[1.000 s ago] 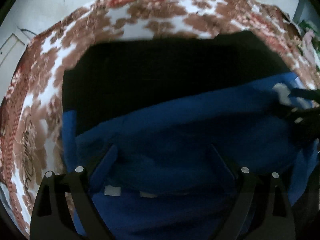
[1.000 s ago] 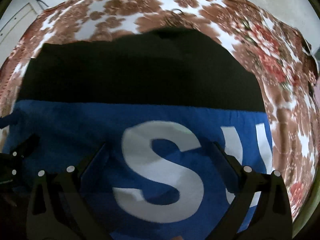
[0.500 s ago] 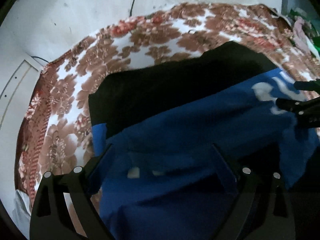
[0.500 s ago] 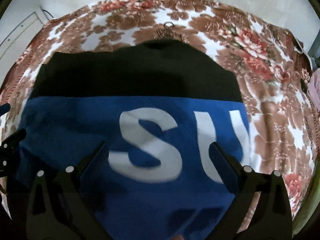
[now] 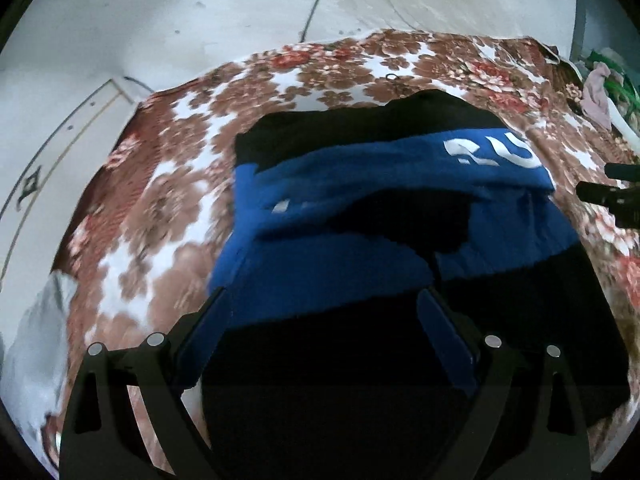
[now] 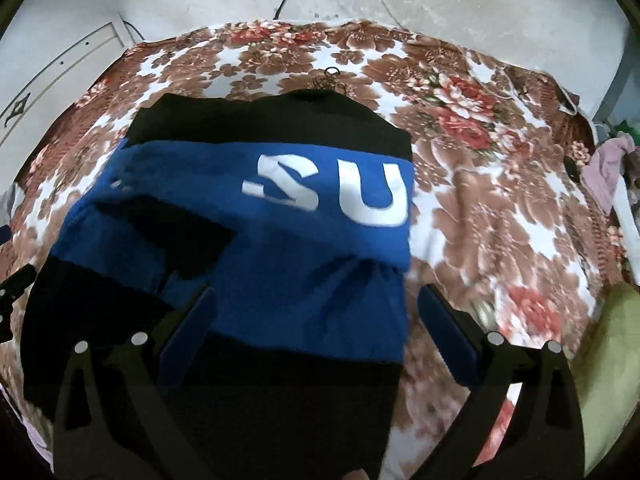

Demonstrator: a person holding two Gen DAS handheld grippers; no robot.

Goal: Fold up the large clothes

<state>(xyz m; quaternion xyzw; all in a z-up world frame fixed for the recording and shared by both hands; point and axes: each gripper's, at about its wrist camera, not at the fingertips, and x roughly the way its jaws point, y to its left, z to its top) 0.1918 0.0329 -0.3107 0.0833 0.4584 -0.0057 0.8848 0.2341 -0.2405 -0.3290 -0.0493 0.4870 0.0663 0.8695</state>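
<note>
Light: dim, flat indoor light; the pale wall [image 5: 224, 12] is the brightest area, without glare.
Shadows: black parts of the garment [image 6: 280, 280] lose all detail; a dark shadow patch lies across its blue band.
Blur: motion smear on the floral bedspread [image 5: 168, 200] at left and on the white letters [image 6: 332, 192].
Distortion: strong fisheye bending, black vignette in every corner.
Foreground: both grippers are dark silhouettes.

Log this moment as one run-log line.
task: fold large clothes | garment: blue-black, partly folded on floral blanket | left jaws: open | right jaws: open
</note>
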